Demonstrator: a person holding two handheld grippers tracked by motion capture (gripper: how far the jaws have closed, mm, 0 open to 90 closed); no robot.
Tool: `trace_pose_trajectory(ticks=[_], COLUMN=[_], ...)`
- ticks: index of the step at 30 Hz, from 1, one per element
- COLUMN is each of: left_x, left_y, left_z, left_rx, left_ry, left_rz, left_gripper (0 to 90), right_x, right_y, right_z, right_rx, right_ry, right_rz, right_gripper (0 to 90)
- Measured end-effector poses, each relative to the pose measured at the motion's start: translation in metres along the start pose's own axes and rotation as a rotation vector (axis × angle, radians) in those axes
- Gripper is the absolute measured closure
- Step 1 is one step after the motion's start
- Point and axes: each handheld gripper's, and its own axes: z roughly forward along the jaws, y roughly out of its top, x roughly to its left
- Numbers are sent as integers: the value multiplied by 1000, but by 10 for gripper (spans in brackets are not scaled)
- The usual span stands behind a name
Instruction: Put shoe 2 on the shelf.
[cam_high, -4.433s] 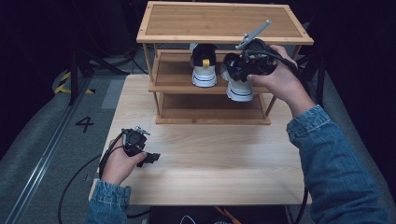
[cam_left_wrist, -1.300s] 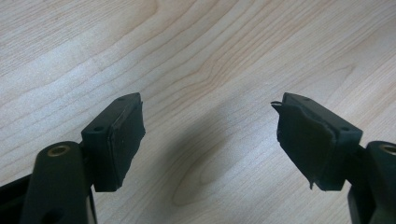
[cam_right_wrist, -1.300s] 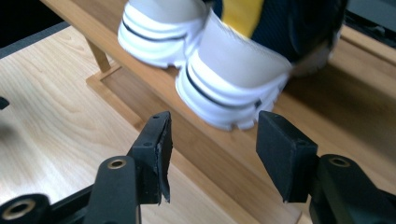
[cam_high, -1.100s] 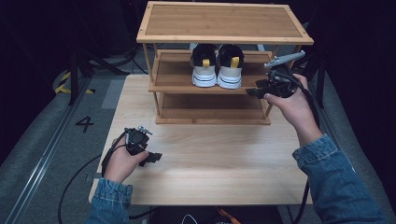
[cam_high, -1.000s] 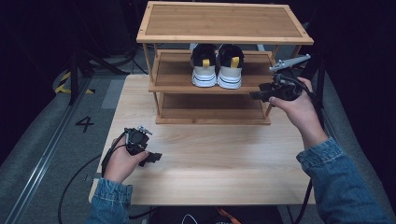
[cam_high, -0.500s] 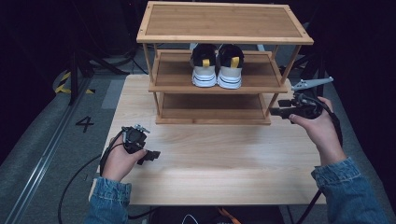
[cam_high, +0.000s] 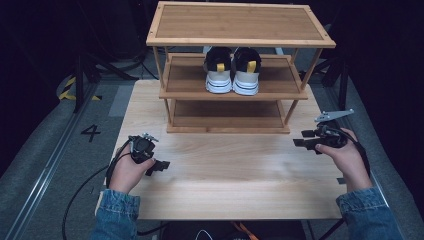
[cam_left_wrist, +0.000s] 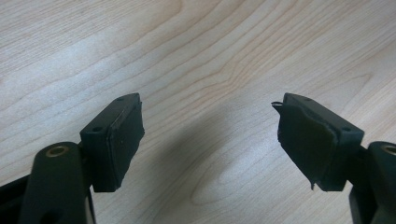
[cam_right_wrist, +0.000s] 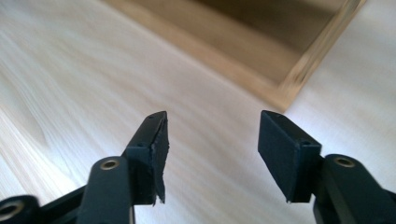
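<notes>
A three-tier light wooden shoe rack (cam_high: 240, 30) stands at the far side of the pale wood table (cam_high: 235, 185), with a pair of black, white and yellow sneakers (cam_high: 232, 70) on its middle shelf. A "4" (cam_high: 90, 132) marks the floor. The left gripper (cam_left_wrist: 210, 135) and right gripper (cam_right_wrist: 212, 149) both gape wide over bare tabletop, holding nothing.

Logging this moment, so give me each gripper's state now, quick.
Left gripper: open, holding nothing, over the pale wooden table.
Right gripper: open, holding nothing.
</notes>
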Motion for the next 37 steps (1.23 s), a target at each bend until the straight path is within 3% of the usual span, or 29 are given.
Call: trace_pose_trajectory(ticks=[2,8,14,18,26,37], left_x=[-1,-3,-7,-9,-10,-11], left_y=[0,1,3,3,5,5], left_z=[1,3,6,8,11,11], left_rx=[1,12,13,23,24,30], left_ry=[2,-8,-16,-20,-20,-23], left_rz=[-2,22,32,43,47,51], left_gripper=[232,228,225,225,224,224], right_x=[0,0,2,2,7,9], right_y=[-8,-32,-47,-49,-56,-56], right_z=[6,26,43,53,68,69], right_rx=[14,-14,-17,16,-24,-36], right_ry=[11,64,81,73,55,46], right_rz=[5,31,-13,-37,-48,-48], right_gripper=[465,462,460,441,448,447])
